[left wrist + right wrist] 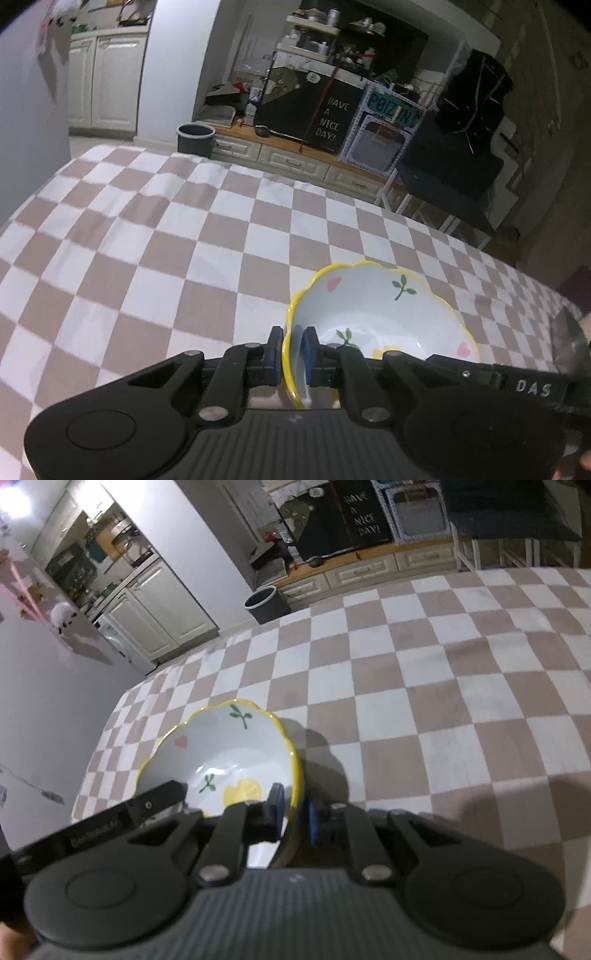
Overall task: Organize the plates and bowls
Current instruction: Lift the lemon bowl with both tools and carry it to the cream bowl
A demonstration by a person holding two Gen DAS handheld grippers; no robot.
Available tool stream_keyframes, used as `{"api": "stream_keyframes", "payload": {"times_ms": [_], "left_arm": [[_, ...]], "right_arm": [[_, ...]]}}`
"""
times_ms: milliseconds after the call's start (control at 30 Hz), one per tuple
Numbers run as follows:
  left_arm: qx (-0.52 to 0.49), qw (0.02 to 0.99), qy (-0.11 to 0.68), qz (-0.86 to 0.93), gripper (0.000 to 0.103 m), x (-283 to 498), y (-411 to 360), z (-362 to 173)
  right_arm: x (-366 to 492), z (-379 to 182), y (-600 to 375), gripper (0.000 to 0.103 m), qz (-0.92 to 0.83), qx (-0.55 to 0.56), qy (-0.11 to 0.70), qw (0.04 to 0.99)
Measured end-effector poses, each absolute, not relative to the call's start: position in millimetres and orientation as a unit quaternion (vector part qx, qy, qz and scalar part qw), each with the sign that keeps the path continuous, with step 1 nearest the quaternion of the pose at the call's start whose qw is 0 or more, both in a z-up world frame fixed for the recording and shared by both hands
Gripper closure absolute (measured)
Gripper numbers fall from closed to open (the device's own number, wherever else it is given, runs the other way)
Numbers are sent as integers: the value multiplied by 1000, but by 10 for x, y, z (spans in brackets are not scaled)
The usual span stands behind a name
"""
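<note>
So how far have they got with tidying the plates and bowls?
Early, by the look of it. Nothing stacked or put away is in view. In hand: the left hand-held gripper and right hand-held gripper each pinch opposite sides of the yellow-rimmed bowl's rim on the checkered tablecloth. Left: lifting and placing it; no plates are in view.

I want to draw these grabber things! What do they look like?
Both are black plastic. The left gripper and the right gripper each have two round bumps at the back, a ribbed middle, silver screws on jointed bars, and two fingers with blue pads. One side bar has white letters, "DAS". No cables or sleeves show.
</note>
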State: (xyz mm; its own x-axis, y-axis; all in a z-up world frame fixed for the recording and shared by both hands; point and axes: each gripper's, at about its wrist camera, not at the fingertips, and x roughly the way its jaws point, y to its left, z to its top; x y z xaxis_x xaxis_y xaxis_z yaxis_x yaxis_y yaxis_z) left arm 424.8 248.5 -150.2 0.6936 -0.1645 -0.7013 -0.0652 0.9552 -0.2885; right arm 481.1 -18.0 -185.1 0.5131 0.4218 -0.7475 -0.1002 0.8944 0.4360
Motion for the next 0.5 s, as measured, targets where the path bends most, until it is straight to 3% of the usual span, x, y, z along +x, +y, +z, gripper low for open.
{"api": "stream_keyframes", "payload": {"times_ms": [500], "left_arm": [[-97, 917, 385, -42, 94, 3739, 2040, -1078]], "right_arm": [[4432, -1535, -476, 92, 159, 156, 445, 867]]}}
